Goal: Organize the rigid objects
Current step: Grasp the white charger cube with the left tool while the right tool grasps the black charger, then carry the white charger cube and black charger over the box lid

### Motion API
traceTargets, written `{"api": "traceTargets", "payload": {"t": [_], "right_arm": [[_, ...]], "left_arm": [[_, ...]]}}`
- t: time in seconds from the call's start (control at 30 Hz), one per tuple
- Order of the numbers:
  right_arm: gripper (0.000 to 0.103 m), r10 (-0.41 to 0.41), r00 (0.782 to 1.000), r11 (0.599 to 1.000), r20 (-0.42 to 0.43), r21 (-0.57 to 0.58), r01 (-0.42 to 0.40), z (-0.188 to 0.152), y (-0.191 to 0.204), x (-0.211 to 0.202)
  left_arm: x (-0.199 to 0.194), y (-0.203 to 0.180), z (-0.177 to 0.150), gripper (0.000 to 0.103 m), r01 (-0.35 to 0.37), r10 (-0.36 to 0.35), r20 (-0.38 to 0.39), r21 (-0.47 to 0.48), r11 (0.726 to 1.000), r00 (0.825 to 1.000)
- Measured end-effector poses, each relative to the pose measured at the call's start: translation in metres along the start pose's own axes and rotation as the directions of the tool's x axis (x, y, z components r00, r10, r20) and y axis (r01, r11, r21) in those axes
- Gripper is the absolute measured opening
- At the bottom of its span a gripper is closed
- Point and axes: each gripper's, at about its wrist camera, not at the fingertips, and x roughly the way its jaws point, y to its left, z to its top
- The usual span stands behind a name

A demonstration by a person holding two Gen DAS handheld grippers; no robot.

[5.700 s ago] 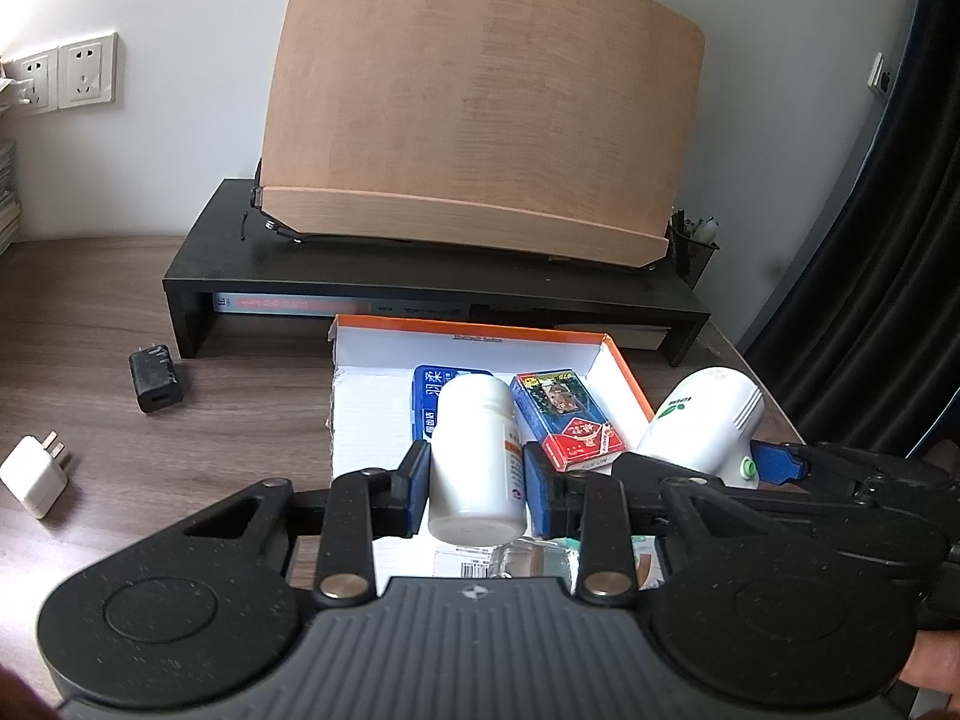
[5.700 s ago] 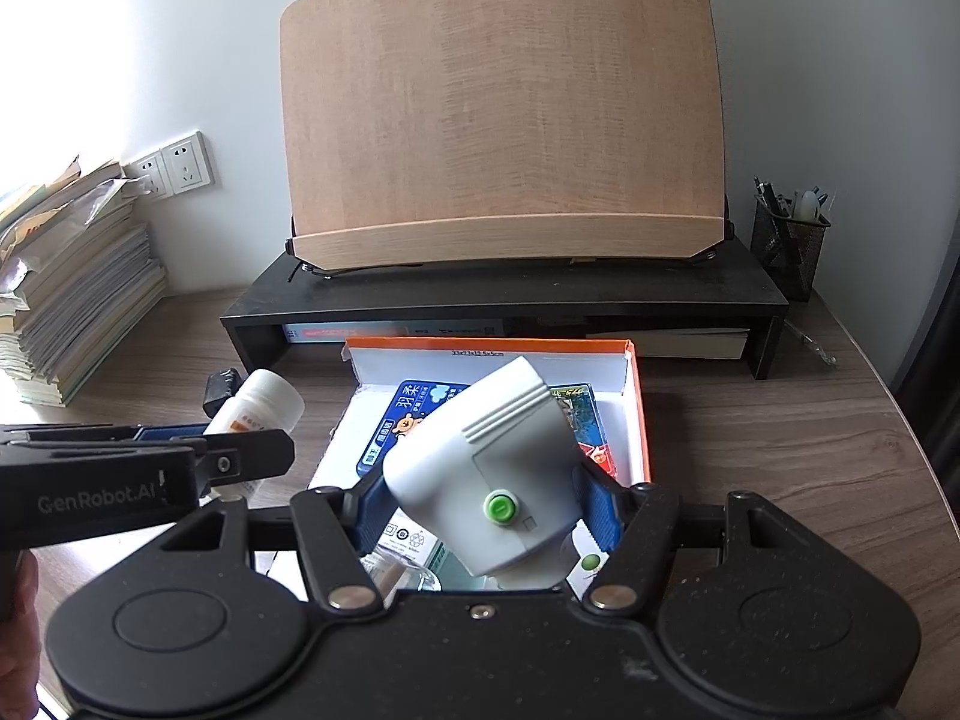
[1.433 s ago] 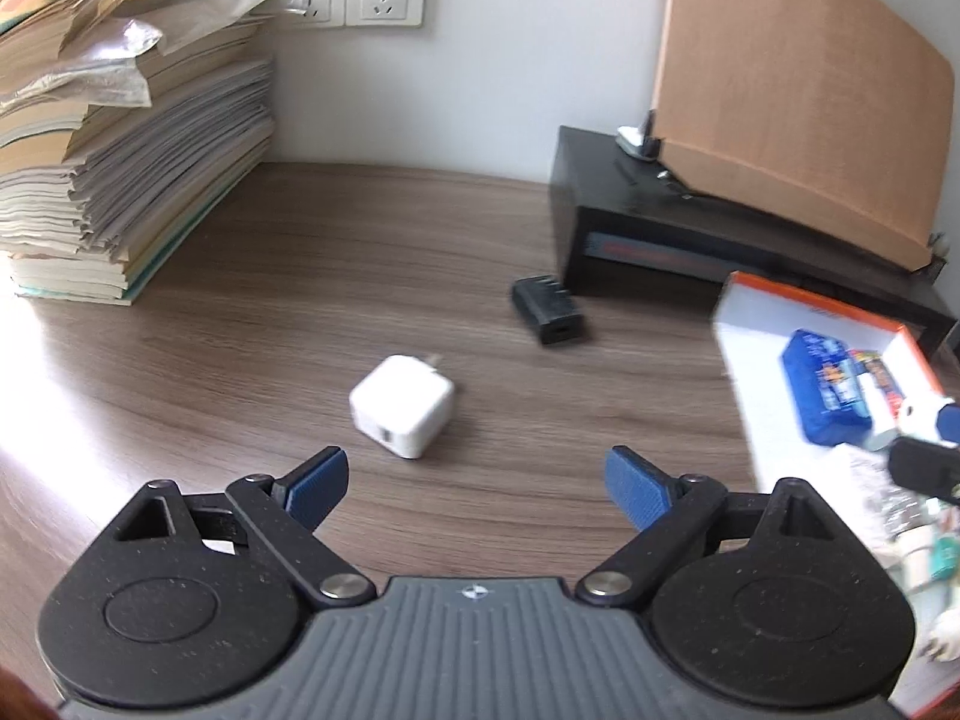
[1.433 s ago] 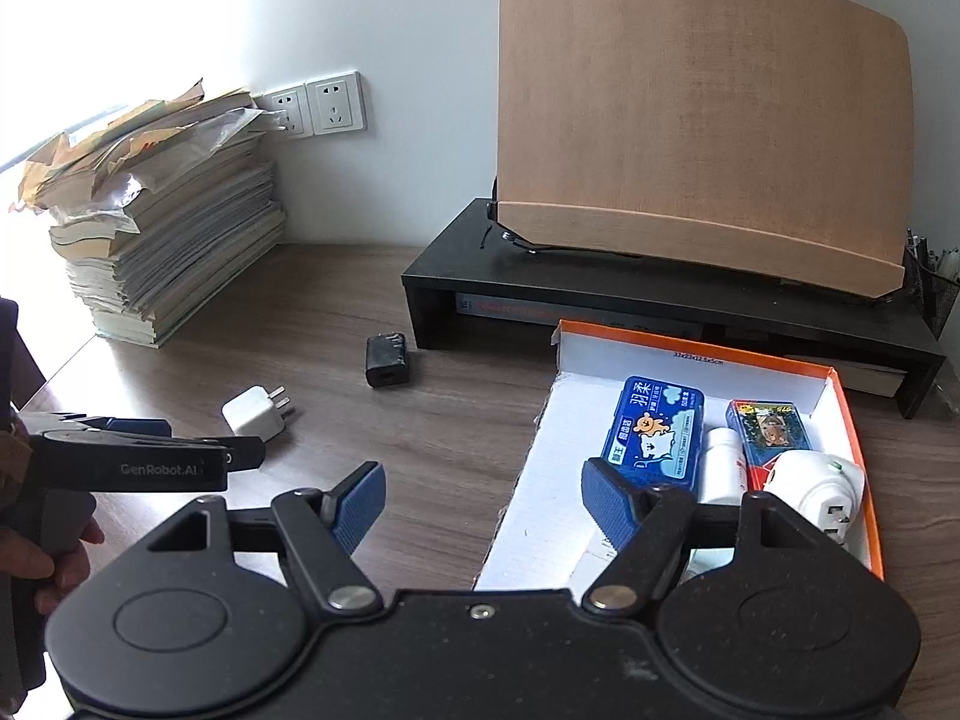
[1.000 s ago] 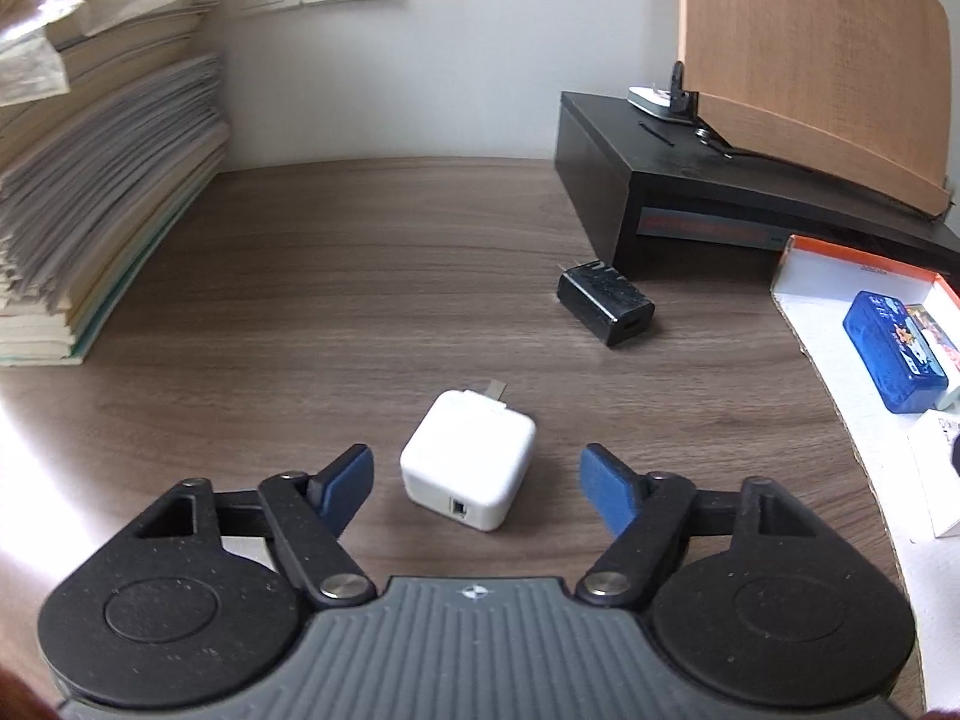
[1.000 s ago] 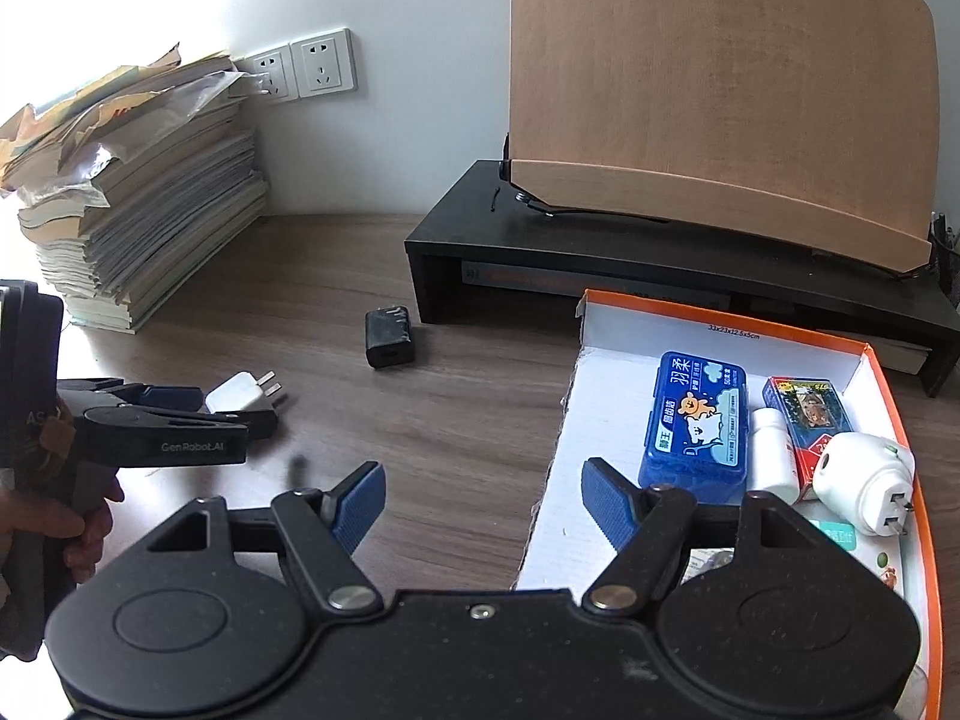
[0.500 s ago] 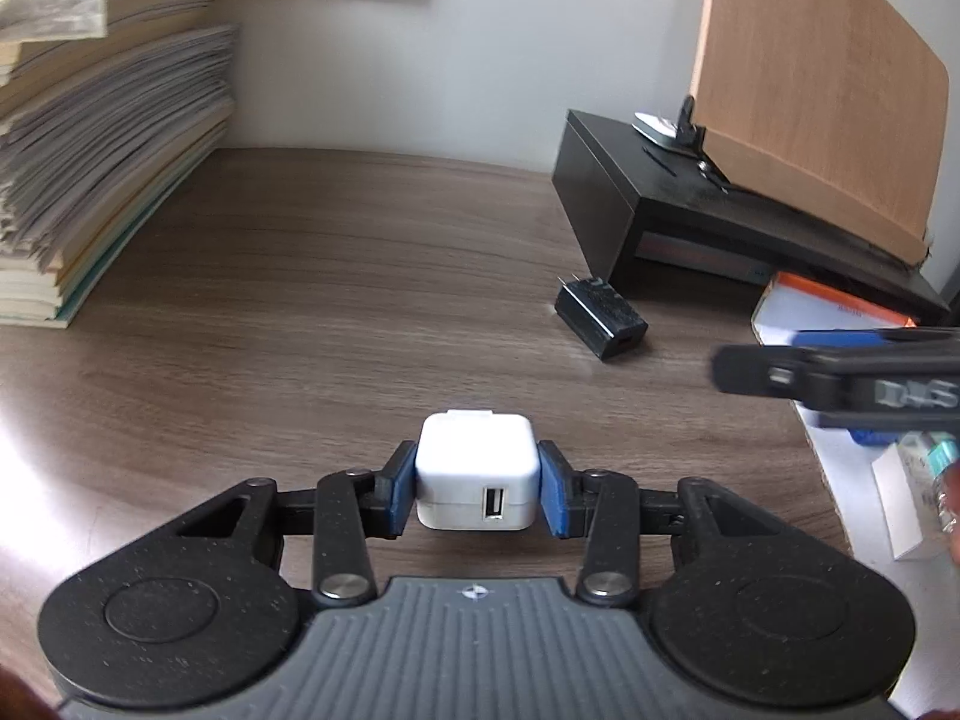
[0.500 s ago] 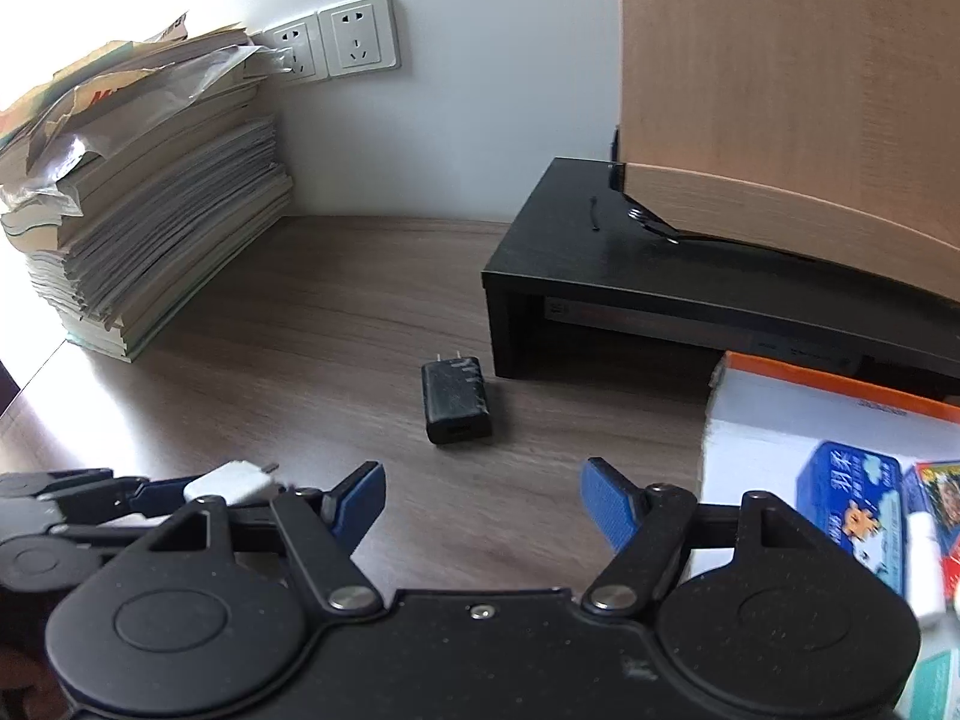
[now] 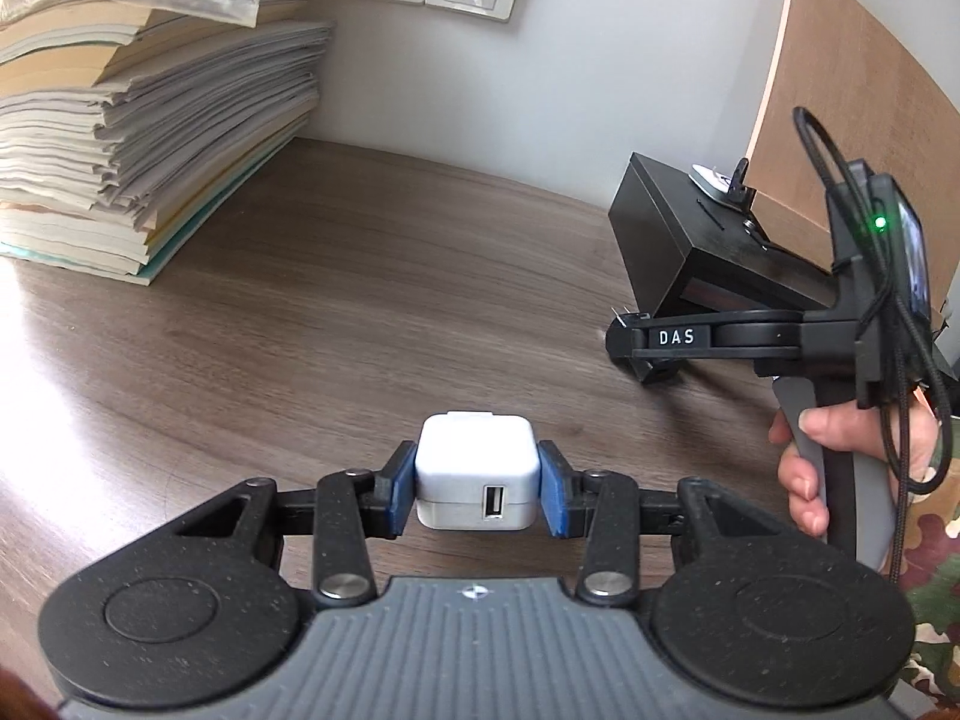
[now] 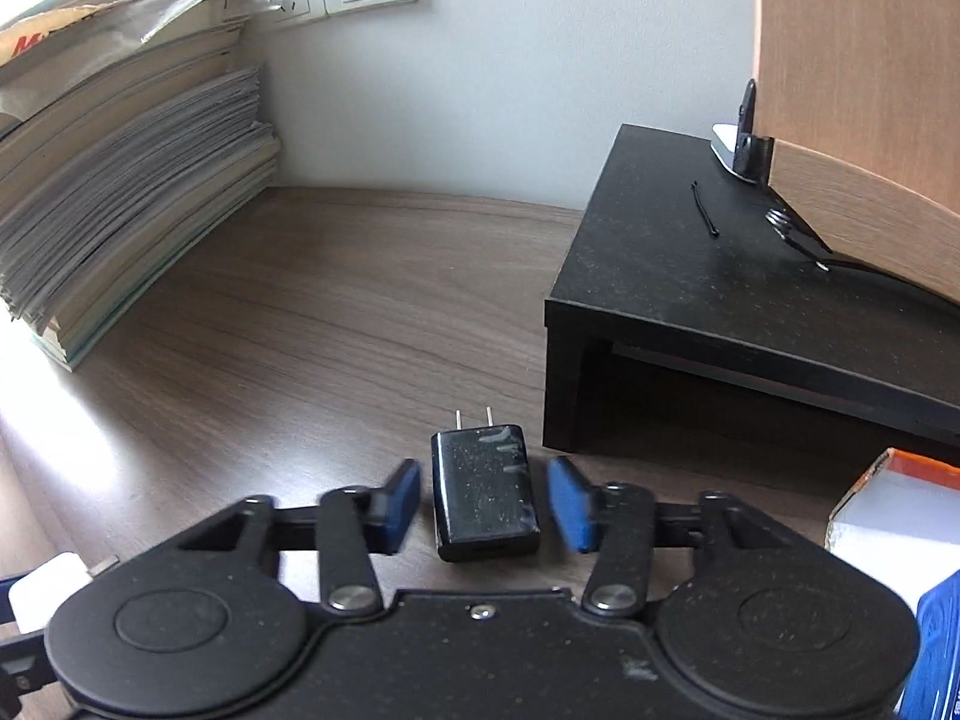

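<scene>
My left gripper [image 9: 477,483] is shut on a white USB charger [image 9: 476,468], its blue pads pressed on both sides and its USB port facing me. My right gripper [image 10: 486,501] is open around a black plug charger [image 10: 485,492] that lies on the wooden desk [image 10: 312,324], prongs pointing away; a small gap shows on each side of it. In the left wrist view the right gripper [image 9: 636,345] is at the right, held by a hand. The white charger also shows at the lower left of the right wrist view [image 10: 45,591].
A tall stack of papers and books [image 9: 138,120] stands at the left against the wall. A black monitor riser [image 10: 738,300] with a wooden board [image 10: 864,84] is at the right. The orange-rimmed white box [image 10: 894,516] is at the far right.
My left gripper stays shut on the white charger. My right gripper has moved forward and down to the black charger, which now lies between its open fingers.
</scene>
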Motion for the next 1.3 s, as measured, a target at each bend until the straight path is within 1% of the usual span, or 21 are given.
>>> {"api": "traceTargets", "payload": {"t": [0.1, 0.23, 0.33, 0.47, 0.63, 0.7, 0.8, 1.0, 1.1, 1.23, 1.3], "right_arm": [[0.044, -0.001, 1.0, 1.0, 0.006, -0.02, 0.001, -0.003, 0.001, -0.003], [0.044, 0.017, 1.0, 1.0, 0.025, 0.001, -0.017, -0.012, -0.001, -0.021], [0.044, 0.021, 0.998, 1.0, 0.054, 0.0, -0.021, -0.019, -0.002, -0.045], [0.044, 0.03, 0.995, 0.999, 0.094, 0.028, -0.033, -0.027, -0.008, -0.083], [0.044, -0.004, 0.988, 0.998, 0.154, 0.068, -0.006, -0.041, -0.025, -0.137], [0.044, -0.031, 0.985, 0.995, 0.172, 0.095, 0.014, -0.049, -0.034, -0.159], [0.044, -0.073, 0.979, 0.99, 0.19, 0.13, 0.048, -0.065, -0.05, -0.191], [0.044, -0.18, 0.962, 0.969, 0.204, 0.207, 0.137, -0.104, -0.091, -0.256], [0.044, -0.245, 0.947, 0.95, 0.207, 0.247, 0.192, -0.126, -0.114, -0.285], [0.044, -0.307, 0.931, 0.92, 0.198, 0.312, 0.237, -0.156, -0.141, -0.317], [0.044, -0.326, 0.926, 0.907, 0.191, 0.338, 0.249, -0.17, -0.151, -0.328]], "left_arm": [[-0.002, -0.003, 0.001, 0.042, -0.001, 0.001, 0.003, 0.001, 1.0, 1.0], [-0.004, -0.01, 0.004, 0.042, 0.007, -0.007, 0.007, 0.004, 1.0, 1.0], [-0.006, -0.02, 0.006, 0.042, 0.019, -0.019, 0.013, 0.016, 1.0, 1.0], [-0.012, -0.038, 0.007, 0.042, 0.04, -0.041, 0.024, 0.036, 0.999, 0.999], [-0.026, -0.068, 0.005, 0.042, 0.077, -0.079, 0.038, 0.064, 0.995, 0.996], [-0.032, -0.081, 0.005, 0.042, 0.088, -0.091, 0.039, 0.075, 0.993, 0.995], [-0.042, -0.106, 0.001, 0.042, 0.126, -0.13, 0.034, 0.091, 0.988, 0.991], [-0.055, -0.162, -0.014, 0.042, 0.194, -0.198, 0.015, 0.158, 0.968, 0.98], [-0.059, -0.189, -0.02, 0.042, 0.242, -0.247, 0.002, 0.183, 0.953, 0.969], [-0.056, -0.225, -0.029, 0.042, 0.295, -0.301, -0.011, 0.233, 0.927, 0.954], [-0.058, -0.238, -0.036, 0.042, 0.313, -0.319, -0.02, 0.252, 0.916, 0.948]]}}
